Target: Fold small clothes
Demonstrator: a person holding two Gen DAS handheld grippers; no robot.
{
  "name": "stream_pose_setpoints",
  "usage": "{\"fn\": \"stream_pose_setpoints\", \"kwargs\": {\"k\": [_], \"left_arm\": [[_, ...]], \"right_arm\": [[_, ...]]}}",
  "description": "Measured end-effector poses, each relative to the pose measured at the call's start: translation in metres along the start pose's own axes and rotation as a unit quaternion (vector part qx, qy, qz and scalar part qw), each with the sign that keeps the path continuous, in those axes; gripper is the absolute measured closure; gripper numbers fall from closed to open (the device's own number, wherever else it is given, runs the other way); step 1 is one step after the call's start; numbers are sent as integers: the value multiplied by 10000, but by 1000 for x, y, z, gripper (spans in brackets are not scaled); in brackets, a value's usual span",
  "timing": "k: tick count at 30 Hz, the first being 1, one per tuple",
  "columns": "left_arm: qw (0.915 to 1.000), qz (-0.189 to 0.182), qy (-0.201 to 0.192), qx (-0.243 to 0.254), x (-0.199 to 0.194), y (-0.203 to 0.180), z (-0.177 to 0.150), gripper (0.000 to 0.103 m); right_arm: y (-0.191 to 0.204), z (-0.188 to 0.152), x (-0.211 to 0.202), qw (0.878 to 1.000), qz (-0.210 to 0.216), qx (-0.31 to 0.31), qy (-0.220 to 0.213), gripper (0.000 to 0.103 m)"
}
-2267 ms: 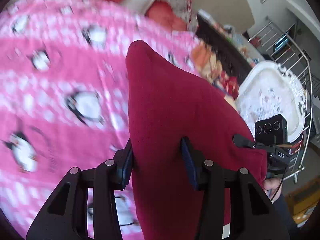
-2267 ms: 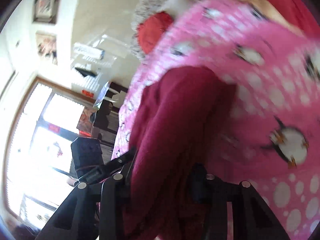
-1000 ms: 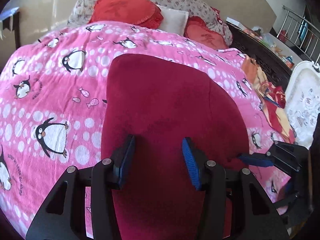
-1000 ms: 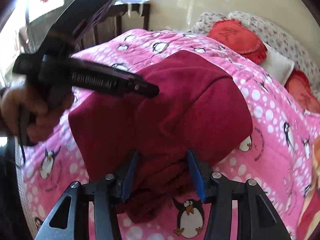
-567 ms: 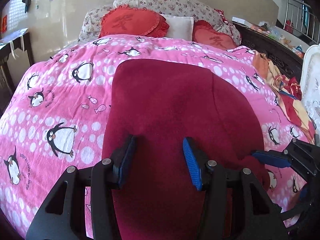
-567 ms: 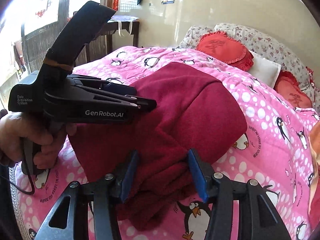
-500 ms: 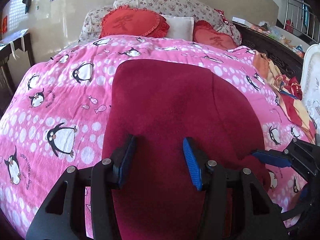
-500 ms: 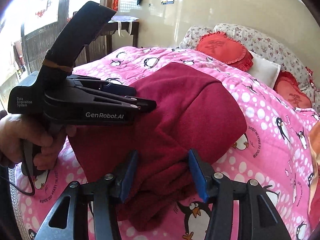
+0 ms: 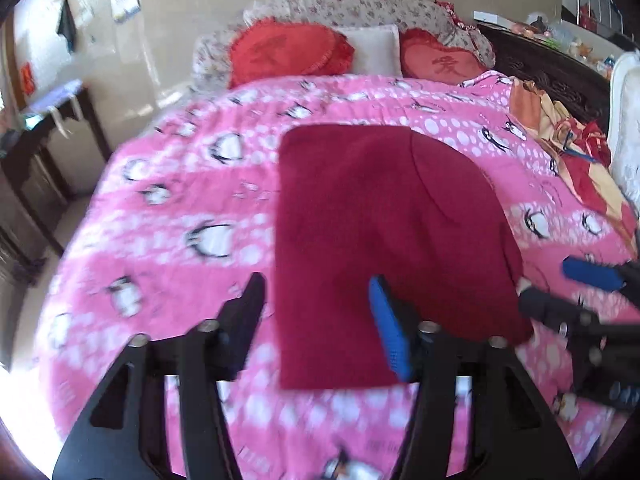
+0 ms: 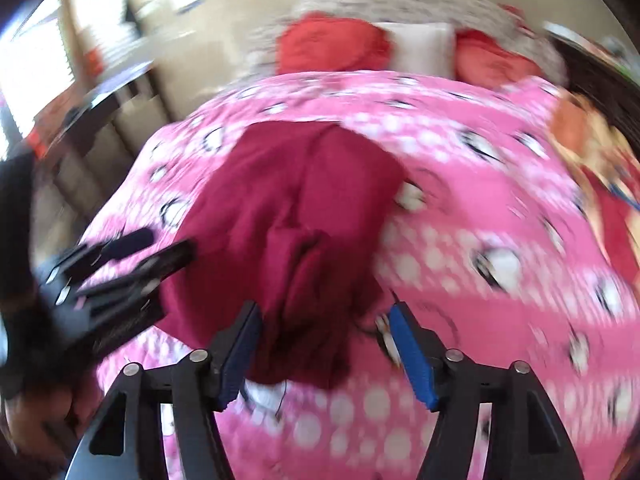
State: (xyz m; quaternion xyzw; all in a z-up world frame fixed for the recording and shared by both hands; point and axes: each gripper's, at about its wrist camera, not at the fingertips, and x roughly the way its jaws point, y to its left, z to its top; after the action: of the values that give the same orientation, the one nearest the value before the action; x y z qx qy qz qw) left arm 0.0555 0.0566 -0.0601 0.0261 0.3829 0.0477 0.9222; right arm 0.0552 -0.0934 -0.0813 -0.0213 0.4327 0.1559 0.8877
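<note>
I see maroon garment [image 9: 384,232] flat on bed [image 9: 160,240], long axis 12-to-6. Left gripper [image 9: 316,320] jaws opening, straddling near-left corner; right gripper [image 10: 324,344] jaws opening over bunched near edge, neither gripping.

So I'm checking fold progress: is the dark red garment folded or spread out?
Folded. The dark red garment lies as a compact rectangle on the penguin blanket, a layer's edge crossing its top.
</note>
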Motion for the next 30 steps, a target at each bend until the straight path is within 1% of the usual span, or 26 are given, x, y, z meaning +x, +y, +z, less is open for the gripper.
{"fn": "stream_pose_setpoints", "kwargs": {"k": [2, 5, 7, 8, 10, 11, 13, 16, 21, 26, 30], "left_arm": [[9994, 148, -295, 38, -23, 2, -10, 27], [9959, 456, -777, 60, -50, 5, -16, 25], [9941, 558, -934, 44, -61, 7, -17, 23], [9938, 593, -936, -19, -64, 9, -17, 23], [9940, 650, -852, -216, -65, 14, -16, 23], [9952, 562, -748, -270, -64, 15, -15, 23], [9981, 354, -384, -324, -55, 17, -14, 23], [9990, -6, 30, -435, -47, 15, -18, 23], [9975, -197, 439, -525, -37, 6, -22, 20], [9960, -125, 690, -558, -27, 3, -26, 20], [9957, -75, 735, -554, -26, 1, -28, 20]], "right_arm": [[4, -6, -8, 9997, -242, 26, -8, 30], [7, -13, -16, 9992, -394, 97, 43, 29], [7, -16, -17, 9989, -448, 111, 106, 29], [7, -18, -18, 9989, -450, 98, 114, 29], [8, -20, -20, 9986, -519, 74, 94, 29], [9, -22, -21, 9982, -594, 29, 64, 29], [8, -23, -21, 9981, -603, 53, 66, 29], [7, -25, -23, 9982, -596, 66, 49, 29], [3, -29, -22, 9984, -547, 110, 87, 29], [2, -29, -21, 9987, -482, 112, 113, 29], [5, -28, -26, 9991, -428, 40, 63, 29]]}}
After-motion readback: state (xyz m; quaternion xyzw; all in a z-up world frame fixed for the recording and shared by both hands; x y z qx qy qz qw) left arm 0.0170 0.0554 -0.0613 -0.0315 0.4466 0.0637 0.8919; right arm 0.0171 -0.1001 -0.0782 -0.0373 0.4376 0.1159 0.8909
